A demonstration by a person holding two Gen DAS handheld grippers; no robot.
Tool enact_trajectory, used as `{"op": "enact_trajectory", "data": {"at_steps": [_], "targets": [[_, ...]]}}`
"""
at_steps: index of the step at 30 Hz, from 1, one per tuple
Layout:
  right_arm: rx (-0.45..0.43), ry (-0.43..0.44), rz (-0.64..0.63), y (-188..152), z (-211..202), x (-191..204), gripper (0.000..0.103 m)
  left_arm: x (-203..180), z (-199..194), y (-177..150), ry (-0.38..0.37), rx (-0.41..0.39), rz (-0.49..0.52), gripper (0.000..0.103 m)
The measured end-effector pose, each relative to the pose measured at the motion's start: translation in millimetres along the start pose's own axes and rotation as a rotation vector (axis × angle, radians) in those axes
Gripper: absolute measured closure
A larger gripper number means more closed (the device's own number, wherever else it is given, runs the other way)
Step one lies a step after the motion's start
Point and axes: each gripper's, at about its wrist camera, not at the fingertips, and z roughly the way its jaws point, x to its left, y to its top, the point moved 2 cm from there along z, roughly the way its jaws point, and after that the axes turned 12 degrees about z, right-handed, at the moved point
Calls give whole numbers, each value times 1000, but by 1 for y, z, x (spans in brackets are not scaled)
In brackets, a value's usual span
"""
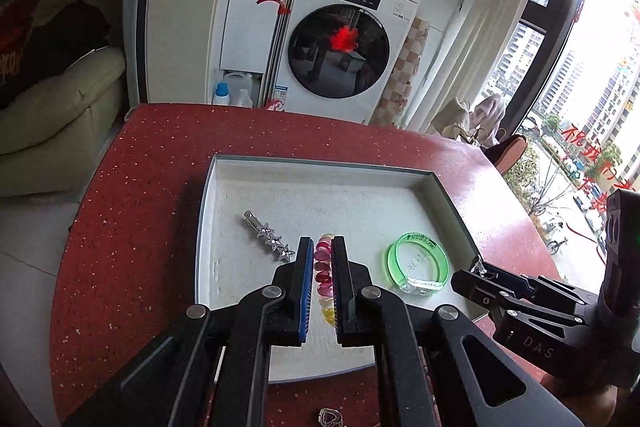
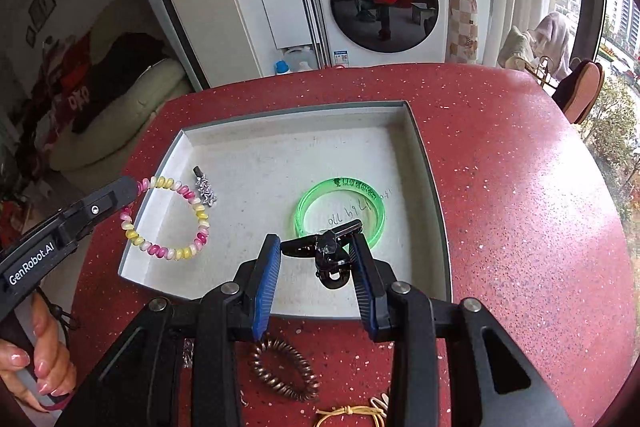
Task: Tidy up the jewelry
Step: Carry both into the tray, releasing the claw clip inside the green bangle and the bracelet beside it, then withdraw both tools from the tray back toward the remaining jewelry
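Note:
A grey-rimmed white tray (image 1: pixel 224 195) (image 2: pixel 424 163) sits on the red table. In it lie a silver star hair clip (image 1: pixel 269 237) (image 2: pixel 205 190) and a green bangle (image 1: pixel 417 263) (image 2: pixel 340 211). My left gripper (image 1: pixel 322 247) (image 2: pixel 132 195) is shut on a pink-and-yellow spiral hair tie (image 1: pixel 323 277) (image 2: pixel 168 223), held over the tray's left part. My right gripper (image 2: pixel 316 247) (image 1: pixel 476 269) holds a black claw hair clip (image 2: pixel 326 251) between its pads, just above the tray beside the bangle.
On the red table (image 2: pixel 520 187) in front of the tray lie a brown spiral hair tie (image 2: pixel 282 371), a yellow cord piece (image 2: pixel 352 413) and a purple heart pendant (image 1: pixel 331 417). A washing machine (image 1: pixel 340 51) and a sofa (image 1: pixel 52 119) stand behind.

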Motion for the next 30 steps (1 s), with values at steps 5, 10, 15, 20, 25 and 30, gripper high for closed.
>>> {"op": "enact_trajectory", "data": {"at_steps": [5,10,15,20,25,30], "targets": [[18,-37,-1,15,28,-2,64,3,32,-1,40,49,23,76],[59,-57,24,21,55,-12,64,7,54,-10,74,101,39,76],[87,-81,25,19,73,-17,64,7,67,-18,131,137,75,76],[88,-93,-1,17,75,-14,64,5,74,-25,177,159,103,76],[85,-80,0,15,72,-10,51,4,72,-26,215,156,125,75],[49,-43,17,15,53,-8,39,-1,65,-24,233,137,130,75]]}}
